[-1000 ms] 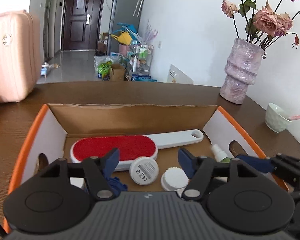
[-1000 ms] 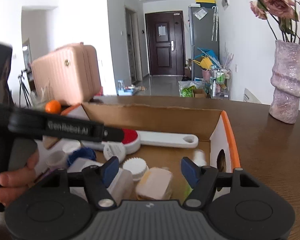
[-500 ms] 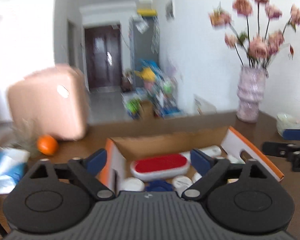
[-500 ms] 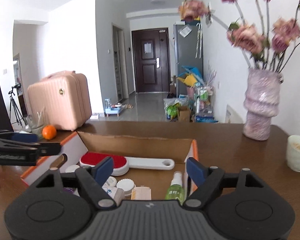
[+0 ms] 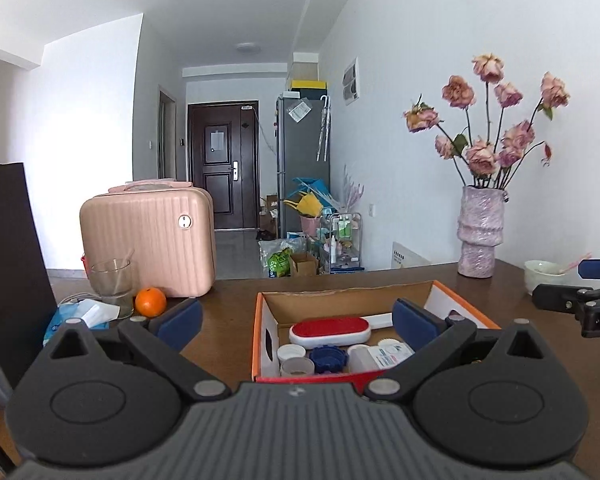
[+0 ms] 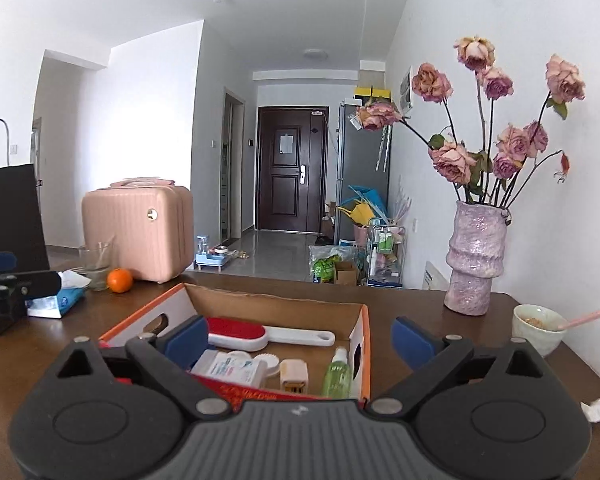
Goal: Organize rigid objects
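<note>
Both claws have pulled back and risen since a second ago, when they hung low over the cardboard box (image 5: 440,292); the box now sits farther off and the whole room shows behind it. The left claw (image 5: 296,320) has just been opening and stands spread wide with nothing between its blue pads. The right claw (image 6: 300,338) has also just been opening and stands wide and empty.

The box, open-topped with orange edges, rests on the dark wooden counter (image 6: 412,304). In the left view it lies at about 5 o'clock from centre. Inside it, a red lint brush (image 6: 240,330) with a white handle lies toward the far wall. Nearer are a blue cap (image 5: 327,358), white round lids (image 5: 291,354), a small white carton (image 6: 230,368), a beige block (image 6: 294,374) and a green spray bottle (image 6: 337,376) at the box's right side.

On the counter at 9 o'clock from the box stand a pink case (image 5: 148,240), a glass (image 5: 111,280), an orange (image 5: 151,302) and a tissue pack (image 6: 56,302). At 2 o'clock stands a vase of pink flowers (image 6: 476,256), with a small bowl (image 6: 538,328) near it.
</note>
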A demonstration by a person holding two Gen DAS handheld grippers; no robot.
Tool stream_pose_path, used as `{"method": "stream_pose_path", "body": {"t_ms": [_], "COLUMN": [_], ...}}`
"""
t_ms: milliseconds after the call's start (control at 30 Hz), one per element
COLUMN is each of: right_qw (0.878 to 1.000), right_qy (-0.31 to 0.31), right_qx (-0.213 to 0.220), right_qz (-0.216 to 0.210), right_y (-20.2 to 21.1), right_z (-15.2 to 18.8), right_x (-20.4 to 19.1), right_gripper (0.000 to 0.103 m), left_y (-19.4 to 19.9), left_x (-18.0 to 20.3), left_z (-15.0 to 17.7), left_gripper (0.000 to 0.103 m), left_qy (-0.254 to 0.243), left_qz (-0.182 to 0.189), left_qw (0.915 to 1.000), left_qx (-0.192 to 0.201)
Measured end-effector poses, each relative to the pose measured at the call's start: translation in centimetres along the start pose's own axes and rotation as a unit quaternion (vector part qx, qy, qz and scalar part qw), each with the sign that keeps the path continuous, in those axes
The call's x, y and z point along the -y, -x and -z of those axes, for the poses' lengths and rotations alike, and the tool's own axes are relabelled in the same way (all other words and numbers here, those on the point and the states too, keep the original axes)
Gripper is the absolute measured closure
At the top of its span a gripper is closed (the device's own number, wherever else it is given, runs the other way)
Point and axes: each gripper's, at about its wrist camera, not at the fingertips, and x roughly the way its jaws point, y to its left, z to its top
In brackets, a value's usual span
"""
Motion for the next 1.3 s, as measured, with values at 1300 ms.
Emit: {"method": "stream_pose_path", "body": {"t_ms": [1300], "right_qw": [1.000], "right_qy": [-0.002], "right_qx": [0.029], "right_qz": [-0.010], "right_y": [29.2], "right_z": [15.8], "right_x": [-9.6], "right_gripper": [0.000], "left_y": [30.9], "left_x": [0.7], "left_z": [12.3], "left_gripper": [0.000], "left_qy": [-0.011], "left_qz": [-0.017], "left_qw": [0.9992], "left_qx": [0.036]}}
